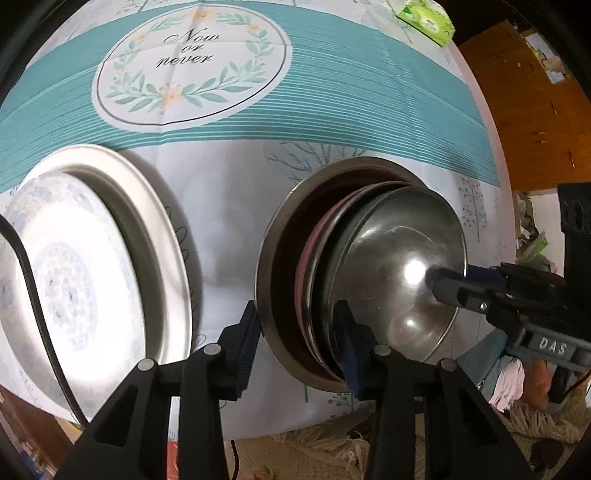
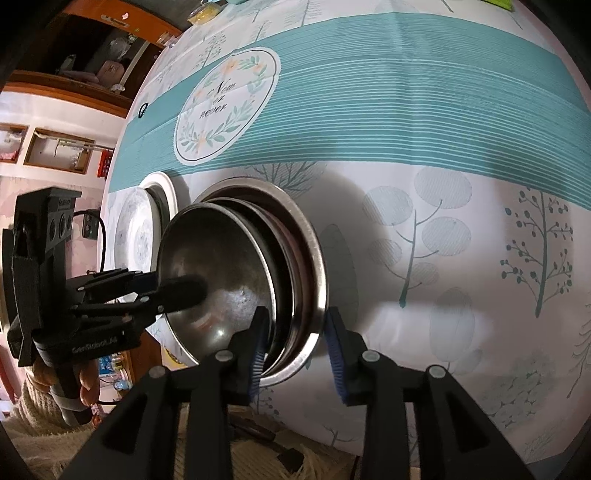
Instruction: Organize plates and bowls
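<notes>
Bowls (image 1: 369, 280), nested steel, sit on the counter (image 1: 229, 206) beside stacked plates (image 1: 74, 280). Left hand-held gripper (image 1: 299, 347) straddles the near rims, narrow, pads barely touching. Right view: right hand-held gripper (image 2: 295, 347) brackets the opposite rims, not clamped. Stiff, light, slippery; pinch the rims.

Nested bowl stack (image 1: 369, 266) on tablecloth (image 1: 229, 206); plate stack (image 1: 92, 258) just left; packet (image 1: 428, 18) far behind.
</notes>
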Action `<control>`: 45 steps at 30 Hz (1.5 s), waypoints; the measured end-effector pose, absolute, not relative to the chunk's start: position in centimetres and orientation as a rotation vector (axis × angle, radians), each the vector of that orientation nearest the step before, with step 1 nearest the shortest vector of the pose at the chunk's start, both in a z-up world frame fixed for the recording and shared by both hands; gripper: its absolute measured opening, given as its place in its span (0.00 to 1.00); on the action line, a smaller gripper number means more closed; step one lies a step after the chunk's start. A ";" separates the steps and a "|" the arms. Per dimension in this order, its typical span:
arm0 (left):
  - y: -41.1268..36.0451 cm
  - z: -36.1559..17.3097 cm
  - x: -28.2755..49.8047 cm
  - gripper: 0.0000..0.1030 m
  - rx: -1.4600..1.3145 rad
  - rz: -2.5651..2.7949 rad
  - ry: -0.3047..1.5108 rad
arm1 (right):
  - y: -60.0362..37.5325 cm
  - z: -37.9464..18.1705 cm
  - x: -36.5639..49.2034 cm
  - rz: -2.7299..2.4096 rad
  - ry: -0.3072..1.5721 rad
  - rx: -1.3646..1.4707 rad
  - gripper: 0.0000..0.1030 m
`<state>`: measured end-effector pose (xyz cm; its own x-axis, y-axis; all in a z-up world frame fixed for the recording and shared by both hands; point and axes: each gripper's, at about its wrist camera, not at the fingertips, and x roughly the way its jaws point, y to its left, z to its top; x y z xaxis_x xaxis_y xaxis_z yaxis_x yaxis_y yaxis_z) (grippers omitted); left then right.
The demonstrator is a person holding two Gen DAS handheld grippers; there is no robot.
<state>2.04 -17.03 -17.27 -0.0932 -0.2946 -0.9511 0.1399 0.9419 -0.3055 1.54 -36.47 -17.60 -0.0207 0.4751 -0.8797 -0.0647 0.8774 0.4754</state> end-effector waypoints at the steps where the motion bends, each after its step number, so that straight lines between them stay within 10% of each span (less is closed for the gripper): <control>1: -16.9 -17.1 2.0 0.36 -0.122 -0.362 1.624 | -36.3 -17.4 1.5 0.445 1.539 0.325 0.30; 27: -5.0 -8.2 -7.4 0.36 -0.270 -0.140 1.463 | -25.6 -10.7 -1.5 0.680 1.475 0.101 0.30; 45: 4.4 -12.7 -0.5 0.36 -0.170 -0.278 1.548 | -14.7 -13.4 2.2 0.483 1.516 0.197 0.30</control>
